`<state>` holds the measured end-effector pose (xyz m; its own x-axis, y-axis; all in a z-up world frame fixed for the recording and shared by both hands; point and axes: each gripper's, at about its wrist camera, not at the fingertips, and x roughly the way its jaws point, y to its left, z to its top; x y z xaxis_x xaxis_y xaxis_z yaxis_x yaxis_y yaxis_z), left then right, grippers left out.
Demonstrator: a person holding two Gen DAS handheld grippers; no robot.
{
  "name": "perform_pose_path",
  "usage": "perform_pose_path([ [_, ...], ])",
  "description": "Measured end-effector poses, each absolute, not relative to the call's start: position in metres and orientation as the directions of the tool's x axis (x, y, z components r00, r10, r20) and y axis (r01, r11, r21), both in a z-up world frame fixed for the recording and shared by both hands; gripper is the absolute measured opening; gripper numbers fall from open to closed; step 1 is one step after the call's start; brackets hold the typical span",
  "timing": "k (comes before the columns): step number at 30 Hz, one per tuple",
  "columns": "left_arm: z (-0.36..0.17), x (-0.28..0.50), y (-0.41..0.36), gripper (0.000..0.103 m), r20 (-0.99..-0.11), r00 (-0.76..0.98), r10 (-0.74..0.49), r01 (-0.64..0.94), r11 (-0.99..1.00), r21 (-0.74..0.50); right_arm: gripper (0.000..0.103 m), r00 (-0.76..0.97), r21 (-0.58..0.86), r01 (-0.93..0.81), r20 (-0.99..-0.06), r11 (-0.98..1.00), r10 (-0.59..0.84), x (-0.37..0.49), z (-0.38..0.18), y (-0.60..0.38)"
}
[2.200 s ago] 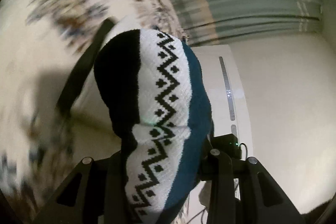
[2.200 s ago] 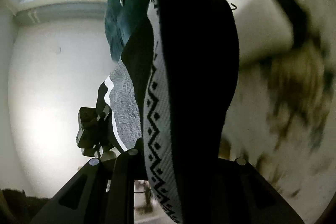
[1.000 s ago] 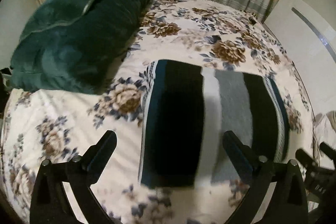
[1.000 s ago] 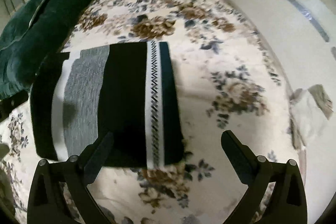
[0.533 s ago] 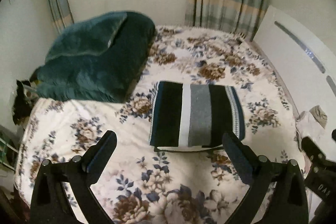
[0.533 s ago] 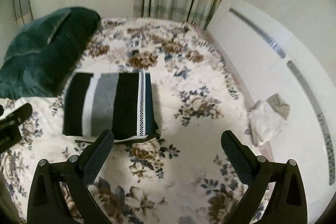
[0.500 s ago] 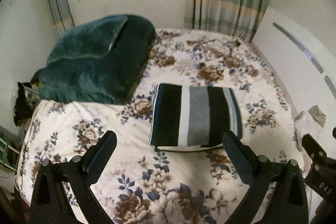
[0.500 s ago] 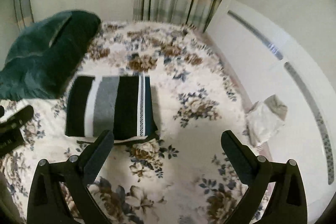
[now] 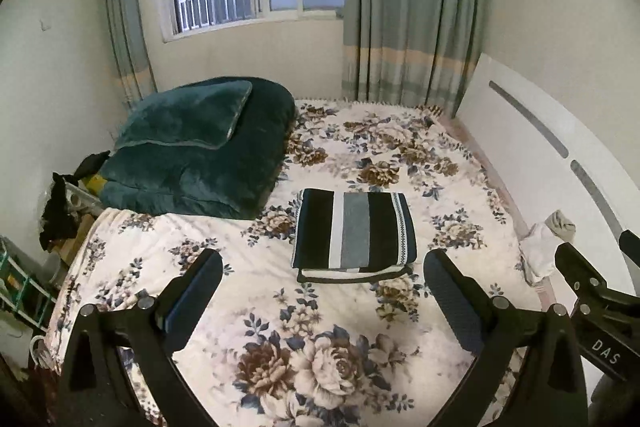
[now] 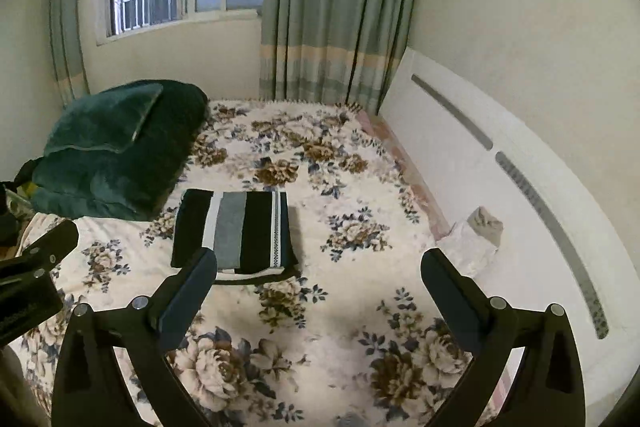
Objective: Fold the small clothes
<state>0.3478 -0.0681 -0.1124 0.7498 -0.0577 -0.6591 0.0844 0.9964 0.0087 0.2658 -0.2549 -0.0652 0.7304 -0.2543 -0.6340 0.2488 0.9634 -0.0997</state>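
Note:
A folded striped knit garment point(image 9: 354, 231), black, white, grey and dark teal with a zigzag band, lies flat on the floral bedspread point(image 9: 320, 339). It also shows in the right wrist view point(image 10: 236, 231). My left gripper point(image 9: 323, 269) is open and empty, held well above and in front of the garment. My right gripper point(image 10: 318, 267) is open and empty, high above the bed to the garment's right.
A dark green folded quilt with a pillow point(image 9: 200, 151) lies at the bed's left. A white headboard point(image 10: 500, 179) runs along the right, with crumpled cloth point(image 10: 476, 235) at its foot. Window and curtains point(image 9: 408, 3) stand behind. Clutter point(image 9: 60, 207) sits left of the bed.
Both grippers let go of the garment, which now lies folded on the bed. Both have pulled back and up, so the bed looks smaller.

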Motion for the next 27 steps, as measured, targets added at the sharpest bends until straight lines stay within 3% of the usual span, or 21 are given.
perform_pose_path([
  [12, -0.069, 0.285, -0.053, 0.103, -0.593, 0.804, -0.043, 0.057, 0.998, 0.004, 0.103, 0.799, -0.094, 0.218, -0.555, 0.971, -0.233, 0.180, 0.003, -0.238],
  [27, -0.060, 0.260, -0.049, 0.103, -0.581, 0.814, -0.029, 0.042, 0.999, 0.010, 0.103, 0.820, -0.076, 0.190, -0.537, 0.979, -0.201, 0.147, 0.023, -0.230],
])
